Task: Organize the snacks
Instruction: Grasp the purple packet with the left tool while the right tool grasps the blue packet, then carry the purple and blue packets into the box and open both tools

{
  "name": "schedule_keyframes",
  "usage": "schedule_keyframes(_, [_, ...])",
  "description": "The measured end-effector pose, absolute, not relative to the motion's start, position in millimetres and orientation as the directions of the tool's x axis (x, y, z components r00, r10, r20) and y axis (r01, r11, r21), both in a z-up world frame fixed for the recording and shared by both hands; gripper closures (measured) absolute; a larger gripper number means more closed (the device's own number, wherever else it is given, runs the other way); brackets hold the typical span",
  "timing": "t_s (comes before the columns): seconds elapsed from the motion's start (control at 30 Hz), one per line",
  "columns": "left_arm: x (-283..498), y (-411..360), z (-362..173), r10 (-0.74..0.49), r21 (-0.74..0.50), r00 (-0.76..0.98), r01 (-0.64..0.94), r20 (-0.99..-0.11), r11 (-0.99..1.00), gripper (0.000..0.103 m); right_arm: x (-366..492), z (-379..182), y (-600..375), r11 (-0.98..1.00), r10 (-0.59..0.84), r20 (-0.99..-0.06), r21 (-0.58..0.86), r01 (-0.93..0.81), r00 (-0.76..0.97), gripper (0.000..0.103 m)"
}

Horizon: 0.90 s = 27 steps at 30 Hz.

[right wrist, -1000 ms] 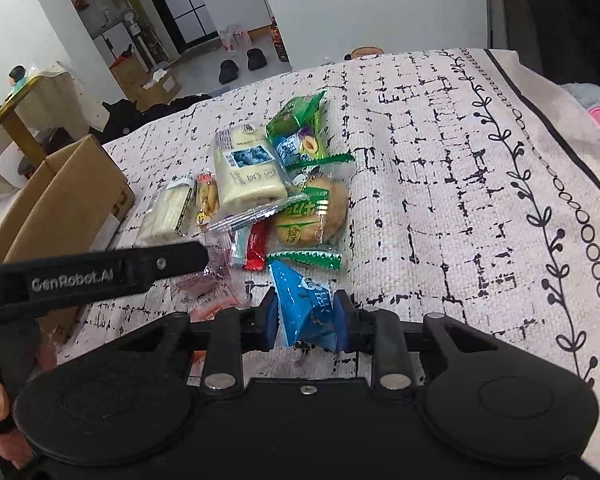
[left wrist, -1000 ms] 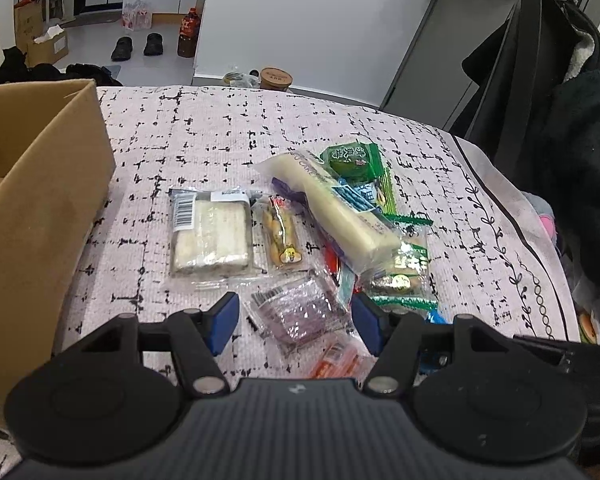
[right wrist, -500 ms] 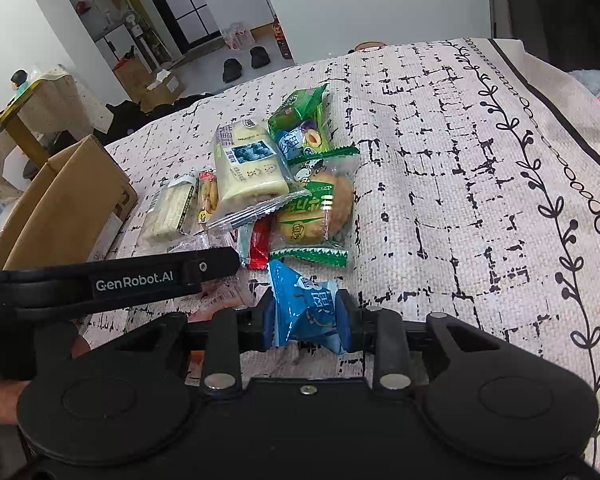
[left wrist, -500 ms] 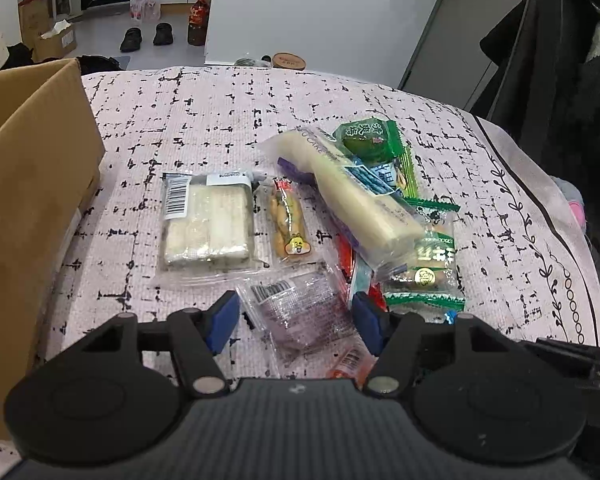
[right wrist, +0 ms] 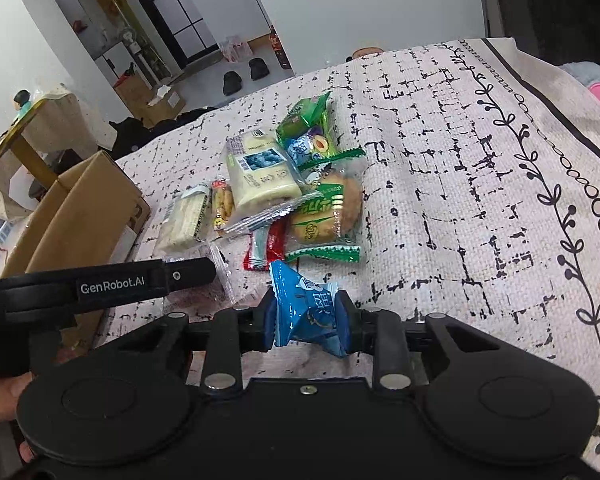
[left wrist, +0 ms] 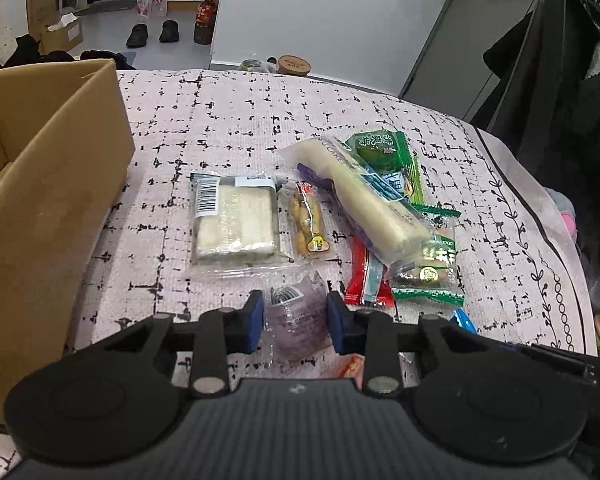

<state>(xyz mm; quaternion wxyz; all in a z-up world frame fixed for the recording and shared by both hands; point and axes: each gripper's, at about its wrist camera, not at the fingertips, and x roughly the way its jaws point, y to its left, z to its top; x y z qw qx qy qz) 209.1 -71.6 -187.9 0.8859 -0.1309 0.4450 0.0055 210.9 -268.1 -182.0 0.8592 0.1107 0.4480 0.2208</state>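
1. The left gripper [left wrist: 295, 318] has just closed its jaws, spread a second ago, onto the purple snack packet [left wrist: 296, 320] on the counter [left wrist: 228, 120].
2. The right gripper [right wrist: 308, 316] still pinches the blue snack packet [right wrist: 310, 312], near the pile.

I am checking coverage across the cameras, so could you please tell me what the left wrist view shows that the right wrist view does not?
Only the left wrist view shows the left gripper, jaws just closed on the purple packet. Only the right wrist view shows the right gripper clamping the blue packet. Both show the cardboard box and the sandwich pack on the tablecloth.
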Motion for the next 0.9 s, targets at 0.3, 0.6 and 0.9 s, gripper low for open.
schedule_keyframes(0.3, [195,-63,-178,-0.113,-0.24,0.621,-0.125,-0.776,0.963,0.074,208,-171,-263,0.866,0.5,-0.693,0.408,-0.289,0.519,0.075])
schedule_keyframes(0.6, [182,-49,-159,-0.112,-0.26,0.651,-0.136,-0.751,0.956,0.074,210,-157,-254,0.849,0.528,-0.658,0.428,-0.31,0.536,0.075])
schedule_keyframes(0.9, [172,-33,-132,-0.097,-0.271,0.696,-0.144,-0.712,0.952,0.074,214,-134,-235,0.827,0.562,-0.613,0.438,-0.353,0.555,0.075])
